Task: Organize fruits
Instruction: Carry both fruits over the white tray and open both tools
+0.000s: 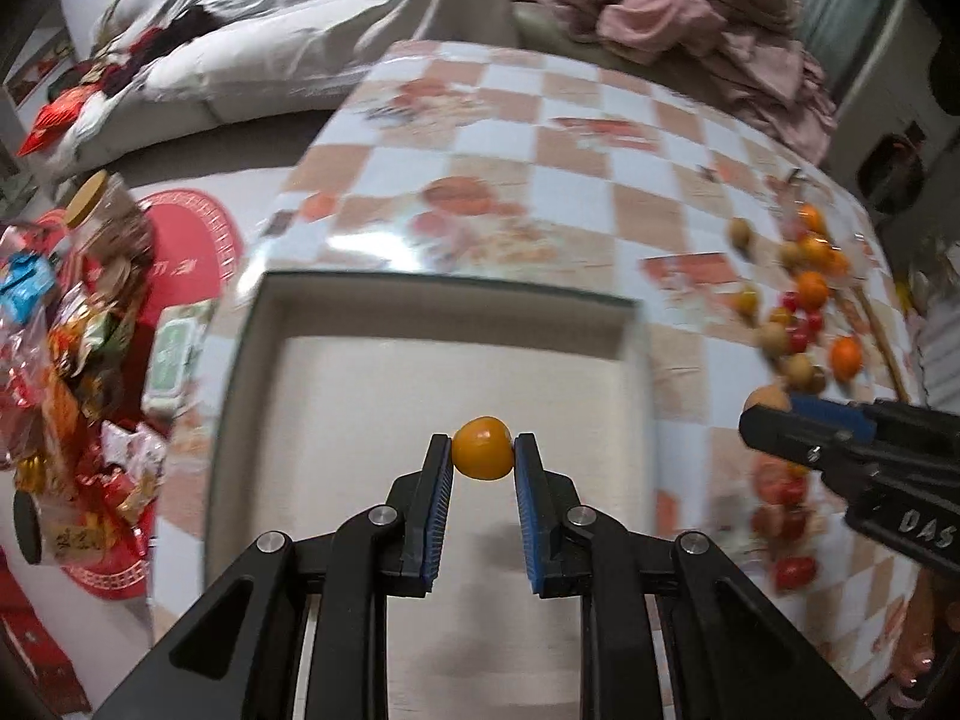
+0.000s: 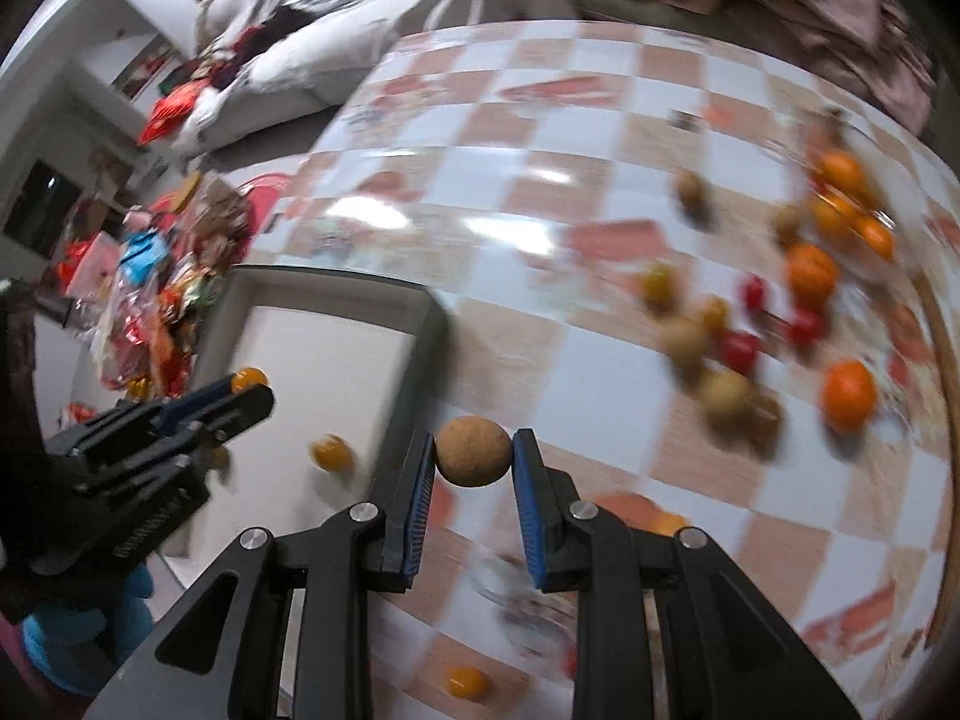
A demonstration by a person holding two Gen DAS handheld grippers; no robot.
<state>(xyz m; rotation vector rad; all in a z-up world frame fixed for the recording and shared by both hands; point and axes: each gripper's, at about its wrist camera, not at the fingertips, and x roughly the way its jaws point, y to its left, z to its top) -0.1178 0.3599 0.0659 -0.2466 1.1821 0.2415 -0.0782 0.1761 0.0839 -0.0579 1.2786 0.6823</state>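
My left gripper (image 1: 482, 447) is shut on a small yellow-orange fruit (image 1: 482, 448), held above the white tray (image 1: 630, 324). It shows again at the left of the right wrist view as the left gripper (image 2: 249, 387), with the yellow fruit (image 2: 248, 378) at its tips. My right gripper (image 2: 473, 450) is shut on a round brown fruit (image 2: 473, 450), over the checked tablecloth just right of the tray (image 2: 429, 324). In the left wrist view the right gripper (image 1: 774, 414) carries the brown fruit (image 1: 767, 401). One yellow fruit (image 2: 332, 453) lies in the tray.
A blurred heap of oranges (image 2: 849, 393), red tomatoes (image 2: 741, 351) and brown fruits (image 2: 729, 396) lies at the table's right. Another yellow fruit (image 2: 468, 681) lies near the front. Snack packets (image 1: 66, 360) pile up left of the table; a sofa with clothes (image 1: 690, 12) stands behind.
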